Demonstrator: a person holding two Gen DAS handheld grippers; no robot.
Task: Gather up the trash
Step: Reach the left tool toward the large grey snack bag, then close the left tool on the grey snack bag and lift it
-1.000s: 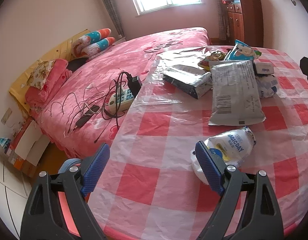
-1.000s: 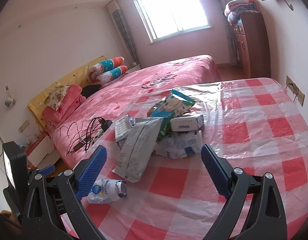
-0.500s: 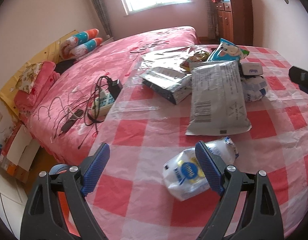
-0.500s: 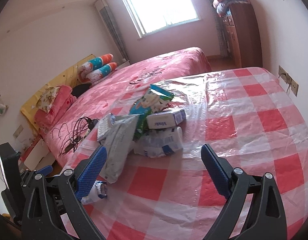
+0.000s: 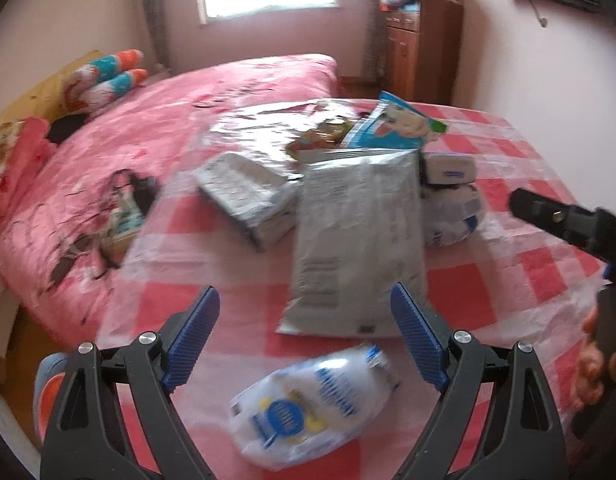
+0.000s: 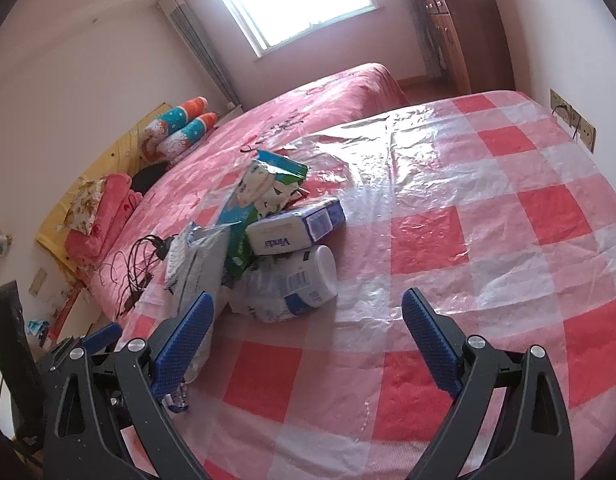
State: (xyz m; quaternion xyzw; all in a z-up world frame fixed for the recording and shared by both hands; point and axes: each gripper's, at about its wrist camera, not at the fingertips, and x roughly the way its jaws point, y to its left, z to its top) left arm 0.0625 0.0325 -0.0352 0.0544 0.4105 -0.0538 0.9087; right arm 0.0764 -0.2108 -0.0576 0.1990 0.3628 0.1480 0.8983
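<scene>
A pile of trash lies on the red-checked table (image 5: 488, 288): a grey foil bag (image 5: 358, 236), a silver carton (image 5: 248, 196), a blue snack bag (image 5: 396, 128), a Vinda tissue pack (image 6: 294, 230) and a crumpled white wrapper (image 6: 288, 284). A white and blue wrapper (image 5: 312, 400) lies alone, just below and between my left gripper's (image 5: 304, 324) open jaws. My right gripper (image 6: 306, 332) is open and empty, just short of the pile; its side shows in the left wrist view (image 5: 568, 220).
A pink bed (image 5: 156, 128) borders the table's left side, with a power strip and tangled cables (image 5: 116, 216) near the edge. A wooden cabinet (image 5: 424, 48) stands at the back. Wall sockets (image 6: 572, 120) sit at the table's far right.
My left gripper has moved right and forward, so the lone white wrapper now lies between its jaws. My right gripper has moved closer to the pile.
</scene>
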